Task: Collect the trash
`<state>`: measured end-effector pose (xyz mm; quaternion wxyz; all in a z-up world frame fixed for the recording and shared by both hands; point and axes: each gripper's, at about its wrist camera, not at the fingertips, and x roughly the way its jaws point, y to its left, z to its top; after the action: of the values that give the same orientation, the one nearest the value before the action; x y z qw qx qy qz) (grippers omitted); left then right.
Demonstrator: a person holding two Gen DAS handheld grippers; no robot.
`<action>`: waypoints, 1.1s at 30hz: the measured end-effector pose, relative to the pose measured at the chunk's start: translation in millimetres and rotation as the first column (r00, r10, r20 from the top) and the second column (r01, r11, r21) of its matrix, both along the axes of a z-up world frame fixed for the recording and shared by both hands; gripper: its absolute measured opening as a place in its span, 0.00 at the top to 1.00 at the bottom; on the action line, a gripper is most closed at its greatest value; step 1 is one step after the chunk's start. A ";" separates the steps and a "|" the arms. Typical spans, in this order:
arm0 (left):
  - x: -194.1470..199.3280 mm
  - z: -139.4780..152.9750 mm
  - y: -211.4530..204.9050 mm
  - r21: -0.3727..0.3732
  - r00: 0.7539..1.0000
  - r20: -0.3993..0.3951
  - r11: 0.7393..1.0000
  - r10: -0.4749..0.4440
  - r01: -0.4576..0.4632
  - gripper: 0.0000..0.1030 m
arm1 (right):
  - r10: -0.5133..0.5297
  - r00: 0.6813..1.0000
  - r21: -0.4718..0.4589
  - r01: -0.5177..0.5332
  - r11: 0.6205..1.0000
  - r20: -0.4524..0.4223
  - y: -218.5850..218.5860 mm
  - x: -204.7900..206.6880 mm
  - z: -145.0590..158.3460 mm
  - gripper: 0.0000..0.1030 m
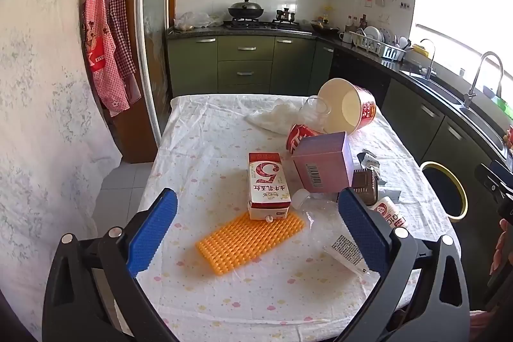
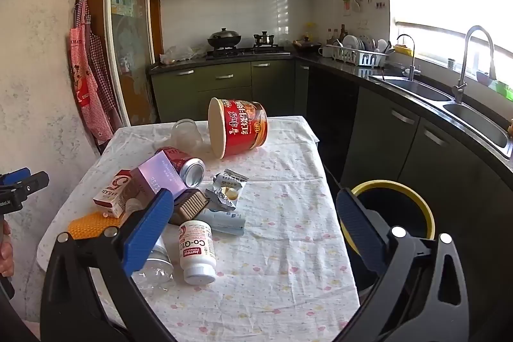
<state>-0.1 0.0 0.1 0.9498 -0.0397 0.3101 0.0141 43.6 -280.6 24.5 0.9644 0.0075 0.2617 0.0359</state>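
Both grippers are held wide apart and empty above the near edge of the counter (image 2: pixel 288 213), which is covered by a flowered cloth: the left gripper (image 1: pixel 256 229) over an orange studded mat (image 1: pixel 250 242), the right gripper (image 2: pixel 256 229) over a white pill bottle (image 2: pixel 196 249) on which "Co-Q10" is read. Beside the bottle a crushed clear plastic bottle (image 2: pixel 154 268) is seen. Further in, a milk carton (image 1: pixel 267 185) printed with a large "5" is lying on the mat's far end, a lilac box (image 1: pixel 323 162) carries a barcode, and a red soda can (image 2: pixel 186 165) is tipped with its open top forward. Torn foil wrappers (image 2: pixel 226 189) are shown clearly only in the right view. At the far end, a red instant-noodle tub (image 2: pixel 239 127) with Chinese writing is lying on its side, next to a clear glass jar (image 2: pixel 186 133). A yellow-rimmed bin (image 2: pixel 400 210) is standing beside the counter on the right.
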 end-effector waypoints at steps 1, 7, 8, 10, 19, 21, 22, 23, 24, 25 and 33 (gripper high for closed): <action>0.4 -0.3 -0.3 0.005 1.000 -0.011 1.000 -0.002 0.002 0.04 | 0.000 1.000 0.001 0.000 1.000 0.000 -0.1 0.1 -0.2 0.06; 1.5 -0.4 -0.7 0.009 1.000 -0.015 1.000 -0.004 0.004 0.04 | 0.000 1.000 0.005 0.000 1.000 0.001 -0.6 0.0 -1.1 0.06; 1.7 -0.5 -0.7 0.009 1.000 -0.015 1.000 -0.005 0.005 0.04 | 0.000 1.000 0.005 0.000 1.000 0.000 -0.4 0.0 -1.3 0.06; 1.2 -1.2 -0.8 0.008 1.000 -0.015 1.000 -0.006 0.006 0.04 | 0.001 1.000 0.006 -0.001 1.000 -0.001 -1.1 -0.8 0.3 0.06; 6.0 -2.7 -4.4 0.025 1.000 -0.022 1.000 -0.011 0.012 0.04 | 0.001 1.000 0.009 -0.001 1.000 -0.004 0.0 1.2 -3.7 0.06; 6.1 -2.3 -5.4 0.028 1.000 -0.022 1.000 -0.012 0.013 0.04 | 0.001 1.000 0.009 -0.001 1.000 -0.006 -0.1 1.2 -3.6 0.06; 6.2 -1.9 -5.8 0.028 1.000 -0.023 1.000 -0.013 0.014 0.04 | 0.001 1.000 0.009 -0.001 1.000 -0.006 -0.1 1.2 -3.7 0.06; 5.8 -1.9 -5.7 0.027 1.000 -0.022 1.000 -0.015 0.016 0.04 | 0.001 1.000 0.009 -0.001 1.000 -0.006 0.0 1.1 -3.9 0.06; 5.8 -1.7 -6.2 0.028 1.000 -0.022 0.999 -0.017 0.018 0.04 | 0.001 1.000 0.009 -0.001 1.000 -0.006 0.0 1.2 -3.8 0.06; 5.5 -1.3 -6.2 0.029 1.000 -0.022 0.999 -0.017 0.018 0.04 | 0.001 1.000 0.009 -0.001 1.000 -0.006 -0.1 1.1 -3.8 0.06; 4.1 0.9 -9.5 0.033 0.999 -0.022 0.999 -0.029 0.029 0.04 | 0.000 1.000 0.010 0.000 1.000 -0.008 -0.4 0.8 -4.2 0.06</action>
<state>4.0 -9.6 0.9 0.9471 -0.0191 0.3204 0.0060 44.4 -281.1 20.3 0.9634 0.0124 0.2653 0.0372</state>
